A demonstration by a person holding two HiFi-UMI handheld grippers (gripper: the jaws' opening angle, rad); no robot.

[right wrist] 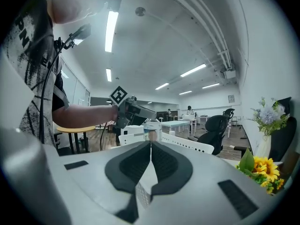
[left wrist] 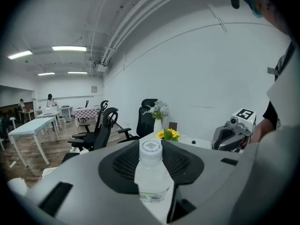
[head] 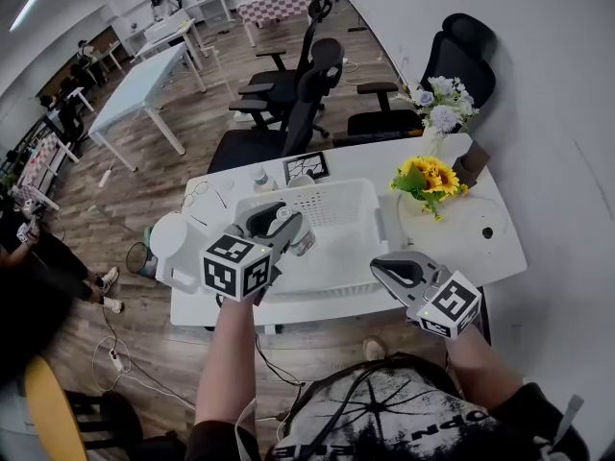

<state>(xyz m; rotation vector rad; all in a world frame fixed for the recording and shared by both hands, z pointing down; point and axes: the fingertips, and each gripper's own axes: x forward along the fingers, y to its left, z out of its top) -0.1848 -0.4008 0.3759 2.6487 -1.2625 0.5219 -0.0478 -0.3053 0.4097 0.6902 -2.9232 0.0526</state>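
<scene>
With the right gripper (head: 384,269) shut on nothing above the table's (head: 485,250) near edge, the left gripper (head: 279,224) clamped a clear water bottle (left wrist: 151,175) upright, lifted over the white basket's (head: 338,279) near-left corner and not yet set down, sunflowers (head: 430,176) standing beyond.

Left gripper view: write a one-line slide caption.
Left gripper clamps a clear water bottle, sunflowers and office chairs behind.
</scene>
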